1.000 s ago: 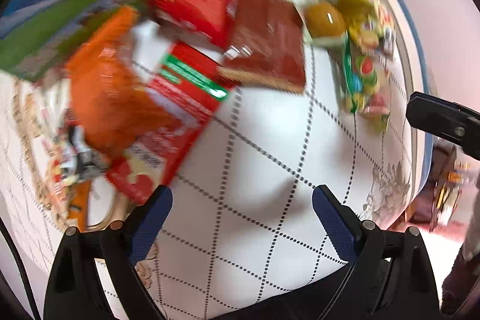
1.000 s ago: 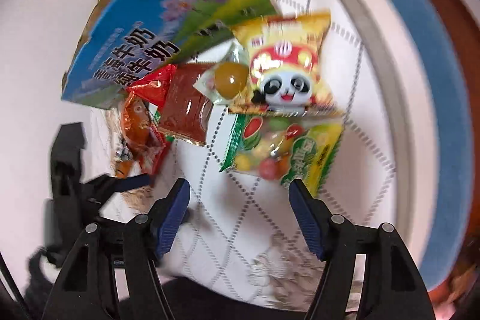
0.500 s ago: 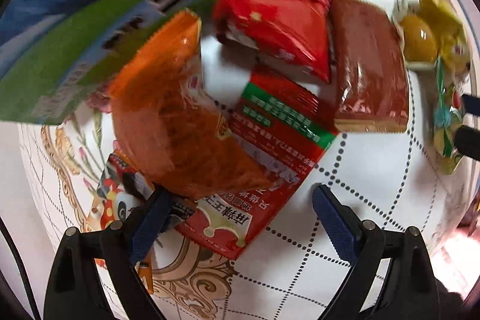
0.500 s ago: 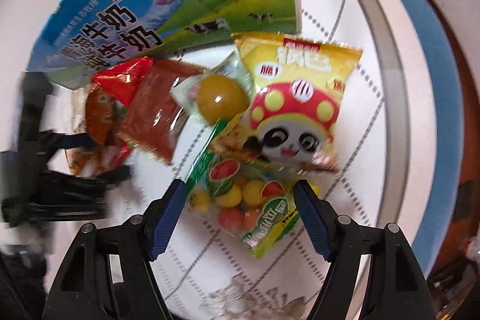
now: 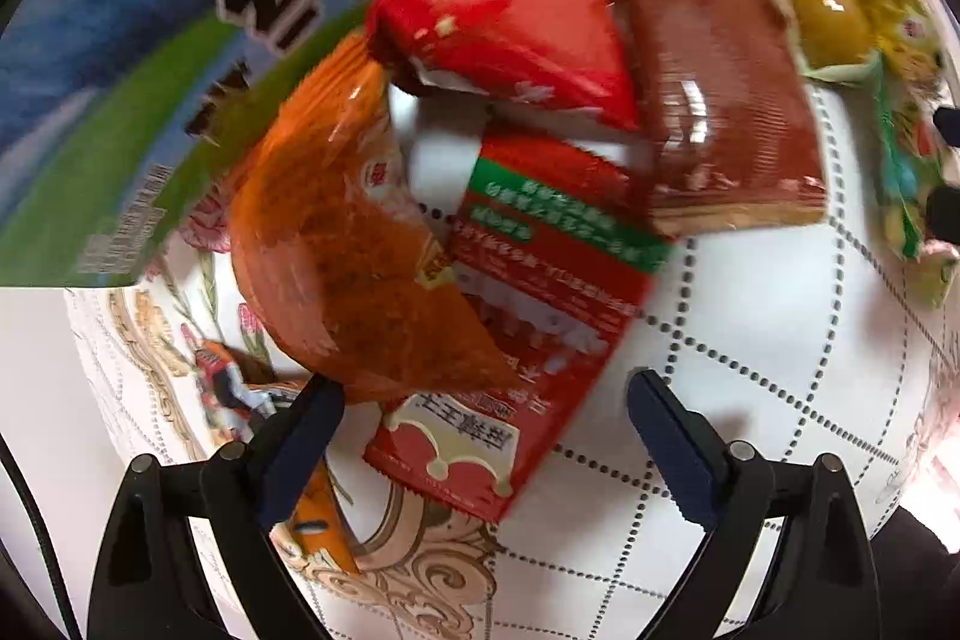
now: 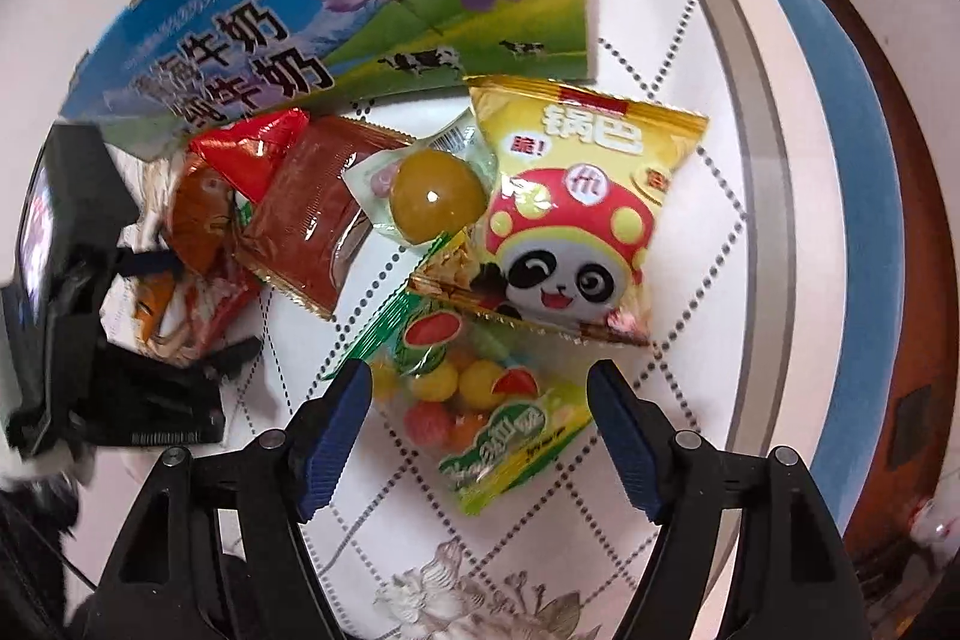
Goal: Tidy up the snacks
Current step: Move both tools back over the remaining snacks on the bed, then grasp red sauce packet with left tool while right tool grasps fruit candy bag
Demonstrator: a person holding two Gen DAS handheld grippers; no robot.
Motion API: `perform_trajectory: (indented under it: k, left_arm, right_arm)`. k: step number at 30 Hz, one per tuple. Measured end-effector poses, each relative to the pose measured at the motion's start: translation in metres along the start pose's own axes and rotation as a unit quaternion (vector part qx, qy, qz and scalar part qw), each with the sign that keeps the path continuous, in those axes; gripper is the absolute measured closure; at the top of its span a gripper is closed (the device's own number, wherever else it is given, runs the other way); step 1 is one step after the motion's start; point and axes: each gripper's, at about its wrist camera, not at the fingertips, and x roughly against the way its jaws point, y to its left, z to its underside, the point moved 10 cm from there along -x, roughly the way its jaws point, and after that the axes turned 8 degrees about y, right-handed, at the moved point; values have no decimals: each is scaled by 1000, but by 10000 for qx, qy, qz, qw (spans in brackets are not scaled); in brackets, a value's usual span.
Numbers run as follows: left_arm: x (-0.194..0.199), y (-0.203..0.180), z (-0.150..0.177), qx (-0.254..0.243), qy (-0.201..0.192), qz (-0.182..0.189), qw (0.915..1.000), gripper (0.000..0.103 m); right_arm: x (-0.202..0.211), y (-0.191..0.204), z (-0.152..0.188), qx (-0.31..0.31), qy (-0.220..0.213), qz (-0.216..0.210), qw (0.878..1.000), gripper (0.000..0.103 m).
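Observation:
Snack packets lie in a heap on a white patterned tablecloth (image 5: 780, 352). My left gripper (image 5: 483, 415) is open, its jaws either side of a red-and-green packet (image 5: 540, 292); an orange packet (image 5: 342, 268) overlaps it. Behind lie a red packet (image 5: 510, 22) and a brown packet (image 5: 720, 100). My right gripper (image 6: 480, 394) is open over a green fruit-candy bag (image 6: 480, 400). A yellow panda packet (image 6: 576, 214) and a clear packet with a yellow ball (image 6: 432, 196) lie beyond it. The left gripper shows at the left in the right wrist view (image 6: 198, 304).
A blue and green milk carton box (image 6: 336, 4) stands behind the heap, also in the left wrist view (image 5: 150, 70). The round table's rim (image 6: 762, 196) curves at the right, with a blue seat (image 6: 864, 220) beyond it.
My left gripper moved in over the red-and-green packet. My right gripper moved forward until the fruit-candy bag lies between its jaws.

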Motion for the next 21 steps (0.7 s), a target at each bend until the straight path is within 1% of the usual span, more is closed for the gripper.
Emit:
perform_trajectory:
  k: [1,3,4,5,6,7,10,11,13,14,16,19,21]
  left_arm:
    - [-4,-1,0,96,67,155,9998,5]
    - [-10,4,-1,331,161,585,9976,7]
    - [-11,0,-1,447,199,908,9947,7]
    - [-10,-5,0,499,211,1245,9907,7]
    - [-10,-13,4,466,219,1418,9886,7]
    - [-9,-21,8,390,228,1509,9875,7]
    - [-9,-43,17,148,278,1595,9867,7]
    - [-8,-50,19,98,296,1667,9855,7]
    - [-2,-61,24,65,315,1946,9804,7]
    - [1,-58,24,76,292,1996,9794,7]
    - [9,-49,23,171,137,1896,9816,7]
    - [18,-32,8,414,-118,1646,9854,7]
    - [14,-28,4,537,-130,1675,9843,7]
  right_arm:
    - [-4,1,0,20,28,7,10000,26]
    - [-12,4,0,35,145,-26,9999,26]
    - [-16,6,2,1,212,-93,9997,26]
    - [-19,9,6,-59,312,-272,9991,26]
    - [-22,13,7,-89,368,-387,9985,26]
    - [-24,16,11,-116,431,-486,9978,26]
    - [-23,17,20,-131,522,-606,9967,26]
    - [-22,17,22,-153,550,-633,9964,26]
    - [-21,15,26,-228,578,-709,9956,26]
    - [-18,13,27,-256,558,-712,9956,26]
    - [-12,8,31,-273,493,-674,9961,26]
    - [-5,5,31,-247,370,-523,9976,26]
    - [-8,7,28,-189,342,-406,9984,26]
